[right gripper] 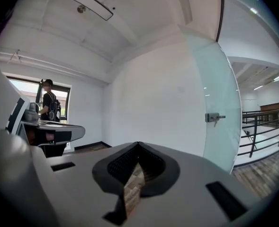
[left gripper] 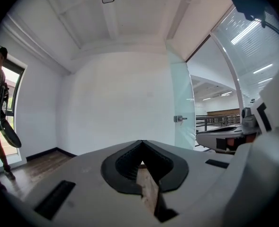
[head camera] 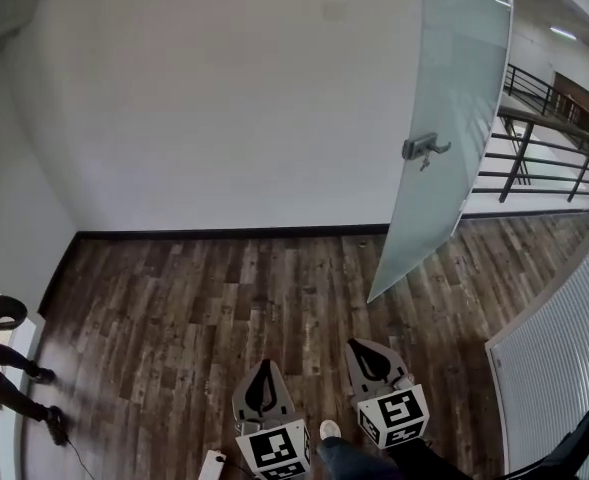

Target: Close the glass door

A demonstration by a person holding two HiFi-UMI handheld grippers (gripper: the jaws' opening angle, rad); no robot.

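Seen from above, the left gripper (head camera: 265,366) and right gripper (head camera: 359,348), each carrying black-and-white square markers, hover side by side over the wooden floor (head camera: 194,298), jaws pressed together on nothing, well apart from the frosted glass door (head camera: 452,118) standing open at upper right.

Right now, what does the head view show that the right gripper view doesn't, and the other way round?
Head view only: the wearer's shoe and a ribbed white panel at the right edge. Right gripper view only: the ceiling and a bright window. Both show the open glass door, its metal handle, the black railing beyond it and the white wall.
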